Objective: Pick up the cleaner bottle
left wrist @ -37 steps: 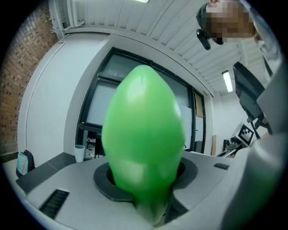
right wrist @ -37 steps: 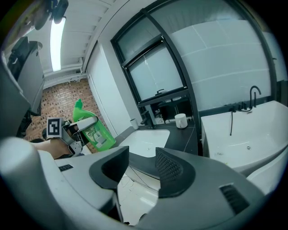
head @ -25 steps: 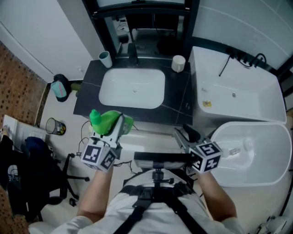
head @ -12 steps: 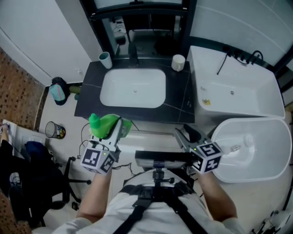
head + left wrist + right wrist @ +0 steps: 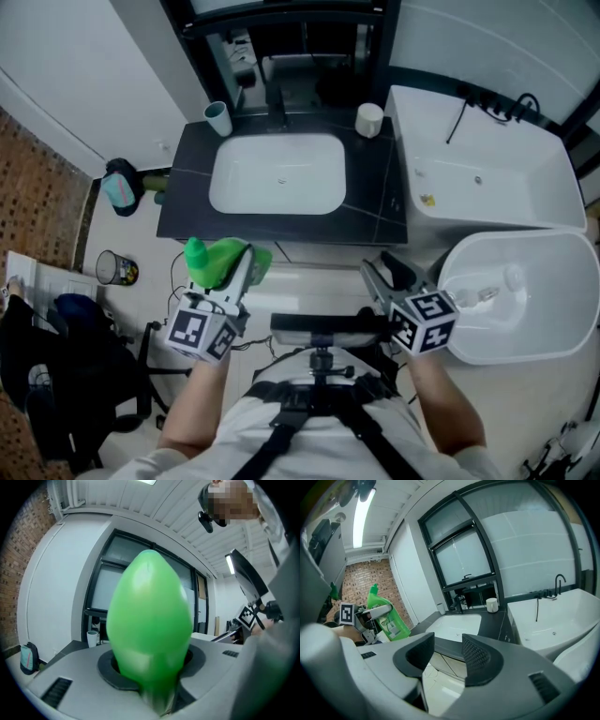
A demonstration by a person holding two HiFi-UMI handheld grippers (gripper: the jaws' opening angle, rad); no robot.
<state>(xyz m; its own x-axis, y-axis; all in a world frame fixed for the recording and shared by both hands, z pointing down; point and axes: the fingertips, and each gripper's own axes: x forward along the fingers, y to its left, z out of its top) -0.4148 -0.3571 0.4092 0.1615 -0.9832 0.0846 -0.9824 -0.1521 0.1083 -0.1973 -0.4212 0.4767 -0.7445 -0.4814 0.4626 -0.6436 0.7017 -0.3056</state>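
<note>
The green cleaner bottle [image 5: 221, 260] hangs in the air in front of the black counter [image 5: 370, 211], cap to the left in the head view. My left gripper [image 5: 242, 265] is shut on it. In the left gripper view the bottle [image 5: 150, 620] fills the middle, with the jaws pressed against it from both sides. The right gripper view shows the bottle [image 5: 386, 617] at the left, label facing me. My right gripper [image 5: 382, 275] stands open to the right of it, level with the counter's front edge. Its pads [image 5: 476, 656] have nothing between them.
A white sink [image 5: 277, 173] is set in the counter, with a tap [image 5: 276, 101], a teal cup [image 5: 217, 119] and a white cup [image 5: 369, 119] behind it. A white bathtub [image 5: 487, 183] and a rounded white basin [image 5: 525, 305] lie at the right. A bin [image 5: 112, 268] stands on the floor at the left.
Both grippers have drawn back a little from the counter's front edge. The left one still holds the bottle the same way, and the right jaws stay open.
</note>
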